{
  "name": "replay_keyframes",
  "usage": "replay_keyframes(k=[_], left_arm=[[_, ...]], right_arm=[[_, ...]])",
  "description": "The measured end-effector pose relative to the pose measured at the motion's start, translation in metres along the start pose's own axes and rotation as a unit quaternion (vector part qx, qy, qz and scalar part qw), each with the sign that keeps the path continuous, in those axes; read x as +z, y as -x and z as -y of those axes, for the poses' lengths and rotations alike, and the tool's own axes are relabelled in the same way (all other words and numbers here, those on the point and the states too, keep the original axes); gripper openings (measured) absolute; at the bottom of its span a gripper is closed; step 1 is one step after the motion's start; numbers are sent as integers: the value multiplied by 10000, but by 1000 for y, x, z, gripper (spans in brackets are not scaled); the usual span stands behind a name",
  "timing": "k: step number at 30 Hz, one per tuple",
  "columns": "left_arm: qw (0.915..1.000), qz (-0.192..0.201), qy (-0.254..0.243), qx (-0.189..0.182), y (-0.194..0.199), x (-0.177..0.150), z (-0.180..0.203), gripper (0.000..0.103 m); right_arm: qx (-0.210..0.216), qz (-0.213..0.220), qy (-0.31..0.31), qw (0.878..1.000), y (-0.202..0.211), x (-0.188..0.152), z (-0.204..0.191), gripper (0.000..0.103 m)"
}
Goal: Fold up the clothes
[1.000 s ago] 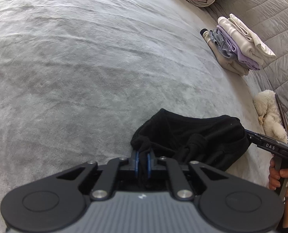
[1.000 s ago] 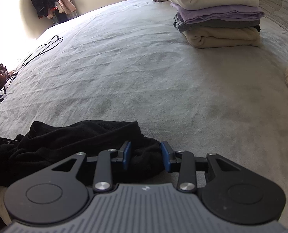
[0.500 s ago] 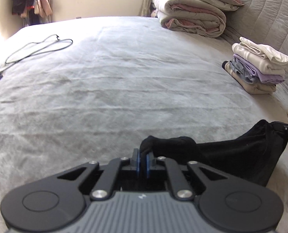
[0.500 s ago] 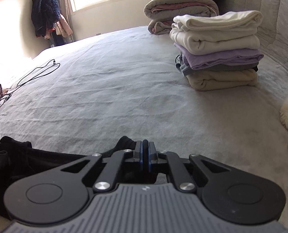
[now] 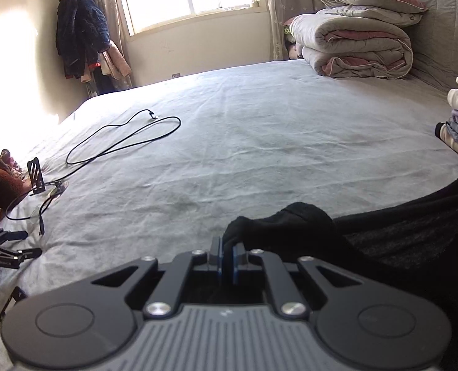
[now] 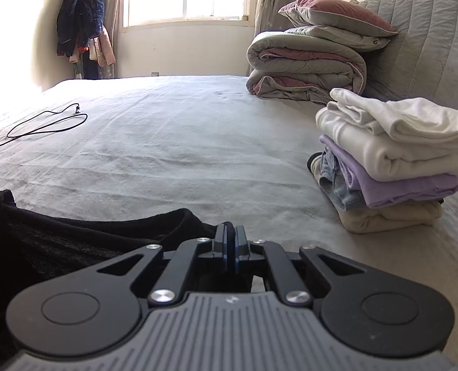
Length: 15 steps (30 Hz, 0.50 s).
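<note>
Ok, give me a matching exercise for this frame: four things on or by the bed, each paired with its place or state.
Things:
1. black garment
2. cable
3. folded stack
4. rolled duvet

Places or states:
A. loose loop on the far left of the bed
B. against the headboard, pillows on top
C. pinched by the left gripper and the right gripper
D. white on top, purple below, beige at the bottom

Pairs: 1-C, 2-A, 3-D, 4-B
</note>
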<state>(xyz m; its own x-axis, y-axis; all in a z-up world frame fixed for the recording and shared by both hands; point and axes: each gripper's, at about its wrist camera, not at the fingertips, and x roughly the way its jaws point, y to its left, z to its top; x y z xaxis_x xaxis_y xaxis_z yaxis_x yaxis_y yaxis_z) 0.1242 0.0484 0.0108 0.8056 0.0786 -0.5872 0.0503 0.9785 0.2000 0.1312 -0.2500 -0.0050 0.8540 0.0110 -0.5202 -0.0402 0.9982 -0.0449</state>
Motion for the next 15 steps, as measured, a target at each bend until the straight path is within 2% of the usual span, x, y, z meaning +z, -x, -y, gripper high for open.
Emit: replay_keyframes(k=[6,15], left_arm=[[9985,201,-5,505,-34,21,-12,6],[9944,256,99,1024,-85,46,-37,6]], right_arm=[[-68,153,289,9994,-38,23,-28,4],[-123,316,643,9974,-91,47,-62,4]])
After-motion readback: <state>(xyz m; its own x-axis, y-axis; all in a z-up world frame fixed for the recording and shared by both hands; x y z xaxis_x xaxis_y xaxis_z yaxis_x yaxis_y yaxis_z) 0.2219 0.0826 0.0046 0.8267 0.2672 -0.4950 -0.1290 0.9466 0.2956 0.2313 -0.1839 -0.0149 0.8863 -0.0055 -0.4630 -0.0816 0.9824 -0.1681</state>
